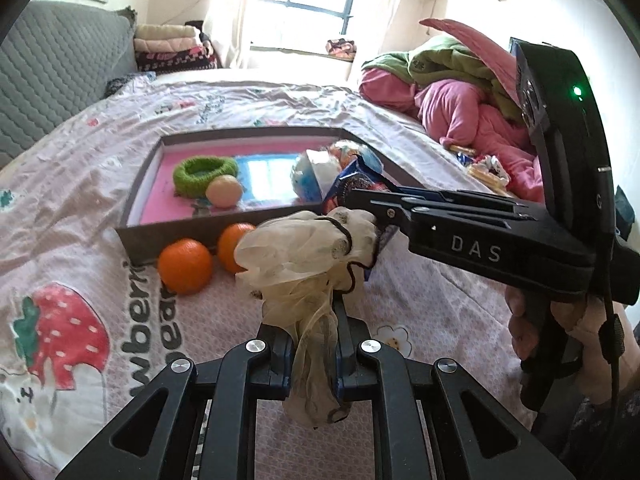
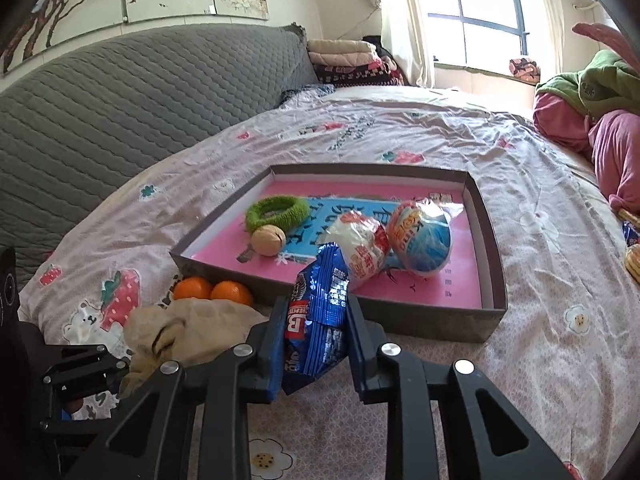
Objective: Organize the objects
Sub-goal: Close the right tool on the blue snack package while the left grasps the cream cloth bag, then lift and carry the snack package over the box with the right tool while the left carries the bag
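Left gripper (image 1: 314,354), lower centre of its view: pinched on cream mesh scrunchie (image 1: 308,256). Right gripper (image 2: 316,344), lower centre: clamped on blue foil snack packet (image 2: 320,312), hung before shallow grey cardboard tray (image 2: 494,240). Lay inside: green knitted ring (image 2: 276,210), beige ball (image 2: 268,240), two wrapped snacks (image 2: 400,240). Sat left of tray: two oranges (image 2: 214,292).

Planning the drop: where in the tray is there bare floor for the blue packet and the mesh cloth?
Free: the tray's near-right corner, below the egg-shaped packs; also the far strip behind the green ring. Crowded: the middle, from ring and walnut across to the packs. Outside, two oranges sit against the near-left wall.
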